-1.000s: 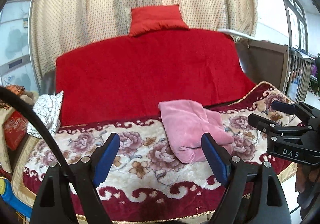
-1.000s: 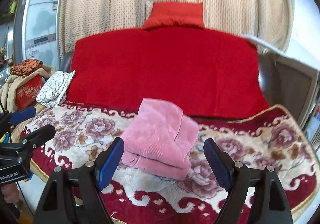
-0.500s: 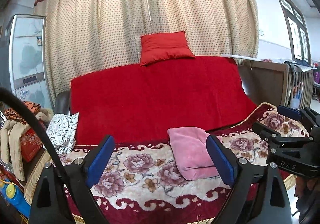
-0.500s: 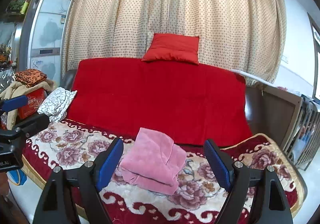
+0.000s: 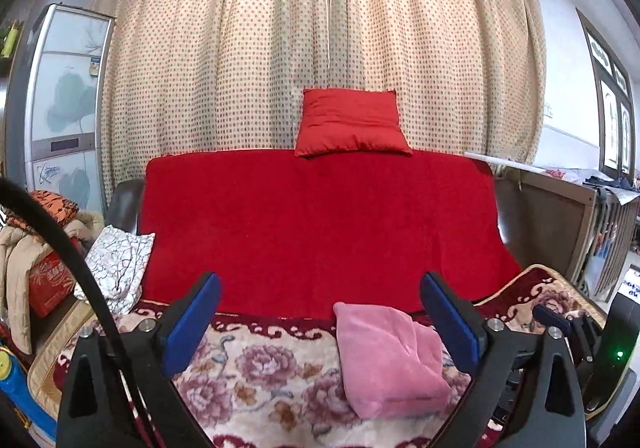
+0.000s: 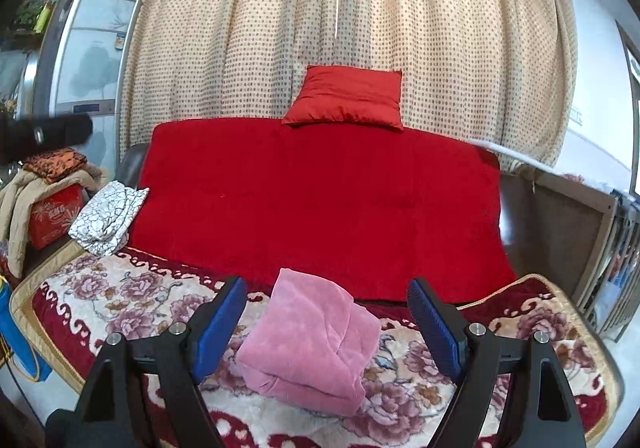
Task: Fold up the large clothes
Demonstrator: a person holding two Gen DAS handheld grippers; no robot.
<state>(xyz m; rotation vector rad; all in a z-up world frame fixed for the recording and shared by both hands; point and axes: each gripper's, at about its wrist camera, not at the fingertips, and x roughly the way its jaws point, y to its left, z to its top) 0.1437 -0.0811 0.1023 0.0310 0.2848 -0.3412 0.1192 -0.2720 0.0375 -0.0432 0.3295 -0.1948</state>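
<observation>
A home living room: blanket-draped sofa (image 5: 320, 224), dotted curtains (image 5: 320, 48), fridge (image 5: 60, 104).

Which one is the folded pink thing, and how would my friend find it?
Look at the sofa with the big red cover on its back. On its flowery seat blanket, near the middle, lies the folded pink garment. It is the only plain pink bundle; the other cloth is white with black lines.
</observation>
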